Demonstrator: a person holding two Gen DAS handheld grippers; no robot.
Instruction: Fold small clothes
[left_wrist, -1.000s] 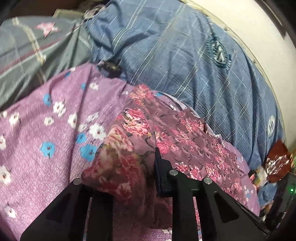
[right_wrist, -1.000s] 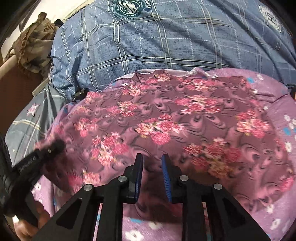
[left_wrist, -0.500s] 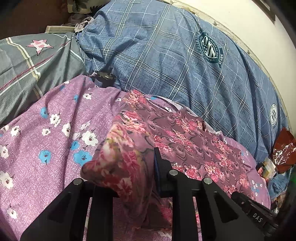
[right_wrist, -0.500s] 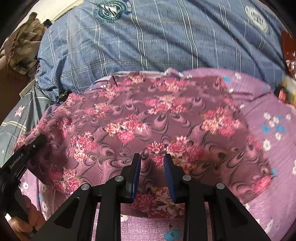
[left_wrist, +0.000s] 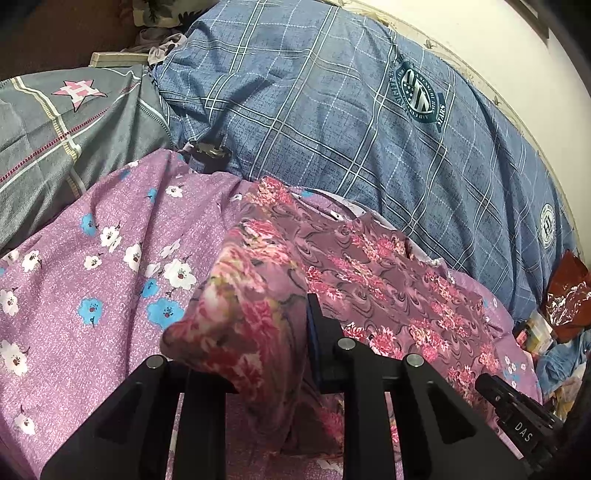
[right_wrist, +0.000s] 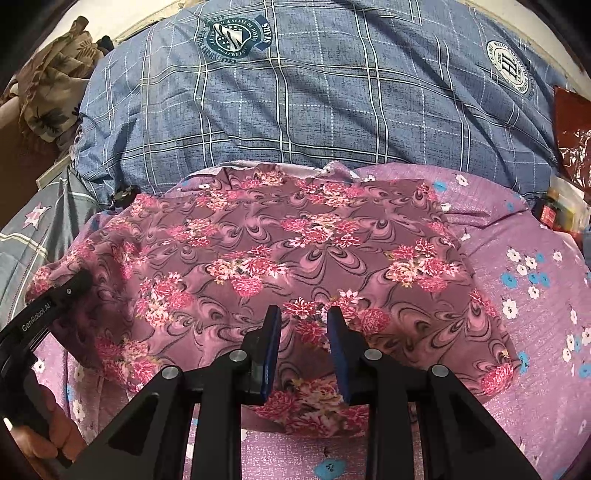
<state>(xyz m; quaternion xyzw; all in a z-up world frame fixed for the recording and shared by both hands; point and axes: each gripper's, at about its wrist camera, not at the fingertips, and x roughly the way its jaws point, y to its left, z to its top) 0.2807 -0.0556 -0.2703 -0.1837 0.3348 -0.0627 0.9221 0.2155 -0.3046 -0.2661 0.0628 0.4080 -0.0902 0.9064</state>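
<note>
The left gripper (left_wrist: 258, 332) has one finger buried under bunched floral garment (left_wrist: 251, 325). At the lower left edge of the right wrist view, a hand (right_wrist: 55, 432) is cut off. Small items (left_wrist: 535, 332) at the right edge are too small to identify.

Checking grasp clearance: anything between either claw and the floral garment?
Nothing visible. The floral garment is already bunched in the left claw, and a raised fold sits between the right claw fingers. Only the purple flowered sheet lies underneath.

The right hand-held gripper (right_wrist: 302, 332) now pinches the floral garment's (right_wrist: 280, 236) near edge.
</note>
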